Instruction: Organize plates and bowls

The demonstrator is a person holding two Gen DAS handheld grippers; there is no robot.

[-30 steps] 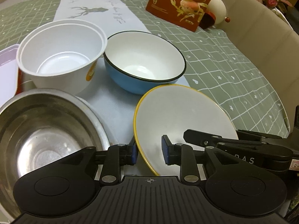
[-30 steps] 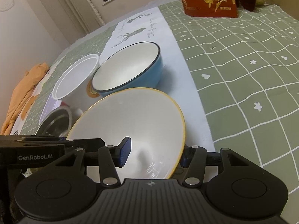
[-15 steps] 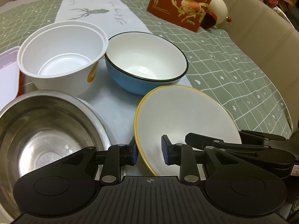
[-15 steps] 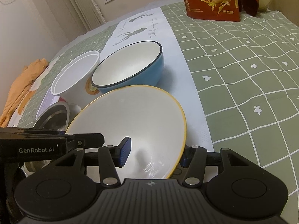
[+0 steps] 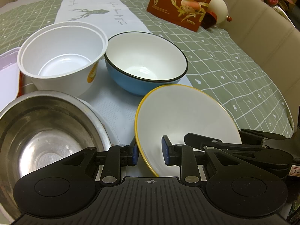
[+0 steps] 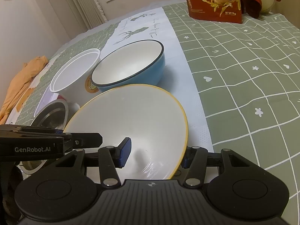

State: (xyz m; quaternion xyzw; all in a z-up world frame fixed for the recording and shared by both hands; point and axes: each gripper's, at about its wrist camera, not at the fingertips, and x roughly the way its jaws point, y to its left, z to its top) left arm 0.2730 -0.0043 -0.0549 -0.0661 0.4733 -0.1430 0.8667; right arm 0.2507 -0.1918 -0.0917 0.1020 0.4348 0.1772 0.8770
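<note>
Both grippers straddle the yellow-rimmed bowl (image 5: 184,116) at the near table edge: left gripper (image 5: 149,151) on its left rim, right gripper (image 6: 153,154) on its right; whether pads actually pinch, can't tell. Blue bowl (image 5: 146,61) sits just beyond.

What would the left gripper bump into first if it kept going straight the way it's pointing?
The left gripper already straddles the rim of the yellow-rimmed white bowl, so probably that bowl's wall. Beyond it stands the blue bowl with a white inside, though depth is unclear.
</note>
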